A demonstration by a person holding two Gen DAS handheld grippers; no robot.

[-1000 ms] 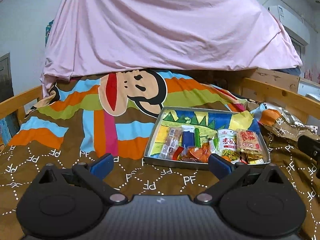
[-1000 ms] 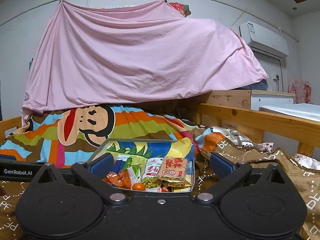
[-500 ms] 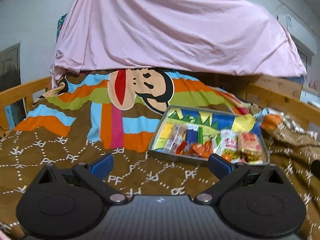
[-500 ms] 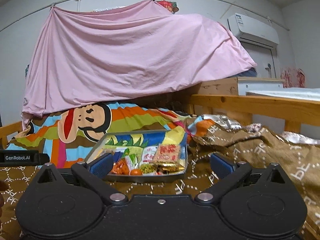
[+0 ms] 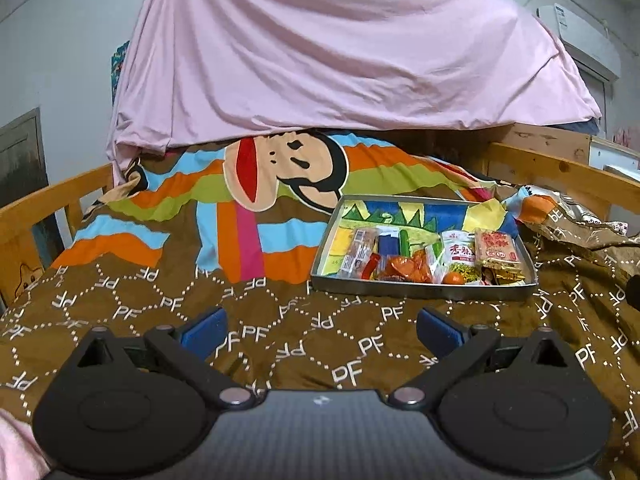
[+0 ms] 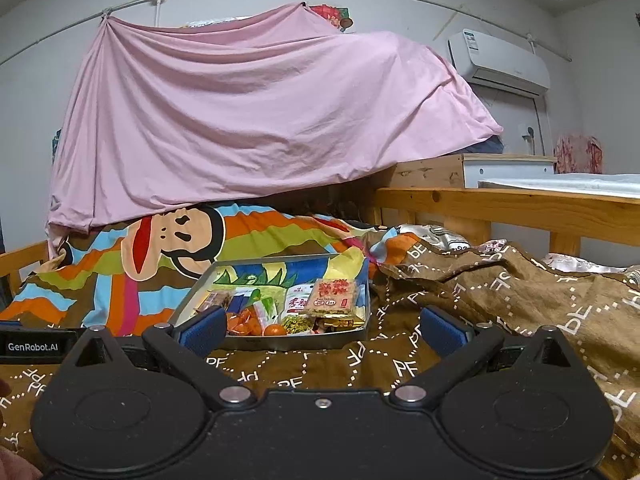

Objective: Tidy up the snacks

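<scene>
Your left tool [image 5: 320, 330] and your right tool [image 6: 322, 330] both hover over the brown quilt [image 5: 280, 344] near the front edge of the bed, each with its blue-padded fingers [image 5: 204, 330] spread wide and nothing between them. The snacks sit in a shallow metal tray [image 5: 420, 290] resting on the quilt toward the bed's right side, near the wooden side rail [image 6: 520, 208]: a red-and-tan cracker packet [image 5: 498, 250] lies at the tray's right end, a green-and-white pea packet [image 5: 460, 258] just left of it, and orange wrapped pieces [image 5: 404, 270] along the front rim. A pink sheet [image 5: 340, 48] drapes over the far end of the bed.
</scene>
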